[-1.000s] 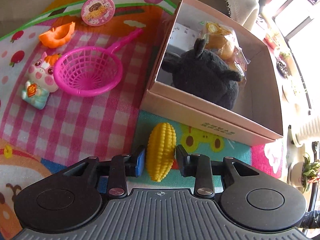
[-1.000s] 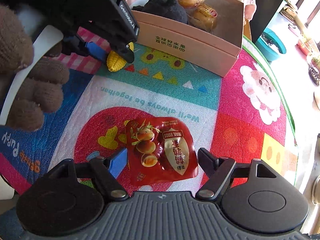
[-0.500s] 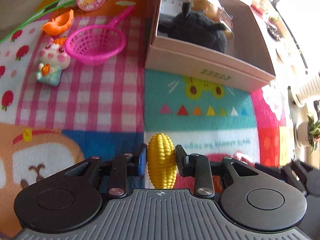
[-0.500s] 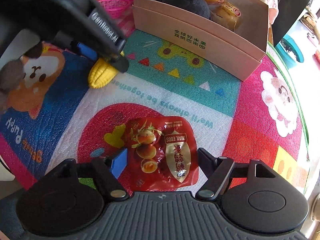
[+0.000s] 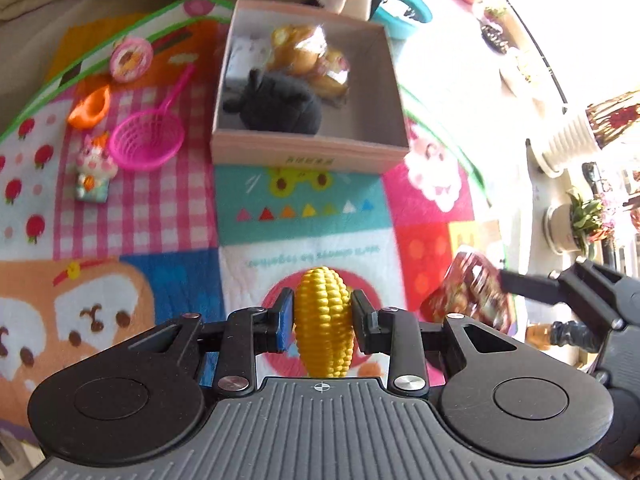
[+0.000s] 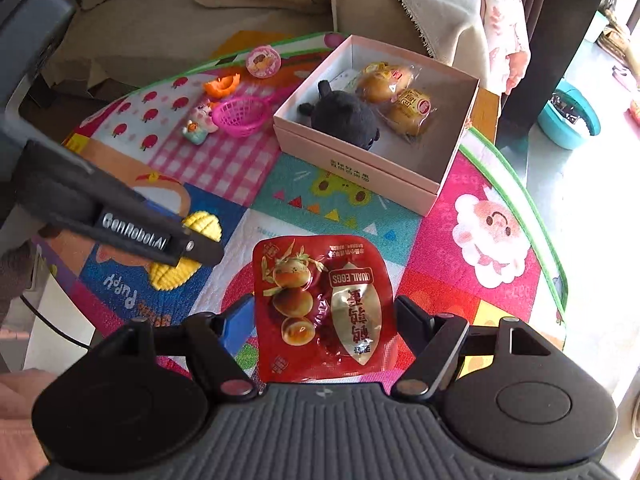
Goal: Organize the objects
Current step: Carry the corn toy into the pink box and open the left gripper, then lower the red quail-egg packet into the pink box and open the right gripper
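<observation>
My left gripper is shut on a yellow toy corn cob and holds it above the play mat, well short of the pink box; the corn also shows in the right wrist view. My right gripper is shut on a red quail egg packet, lifted off the mat; the packet shows at the right in the left wrist view. The box holds a black plush toy, two wrapped buns and a small white pack.
On the mat's far left lie a pink toy strainer, a small pig figure, an orange toy piece and a round pink disc. A sofa stands behind the table. A teal bowl sits beyond the right edge.
Both grippers have risen and pulled back from the box. The left carried the corn up and away. The right closed on the egg packet and lifted it off the mat.
</observation>
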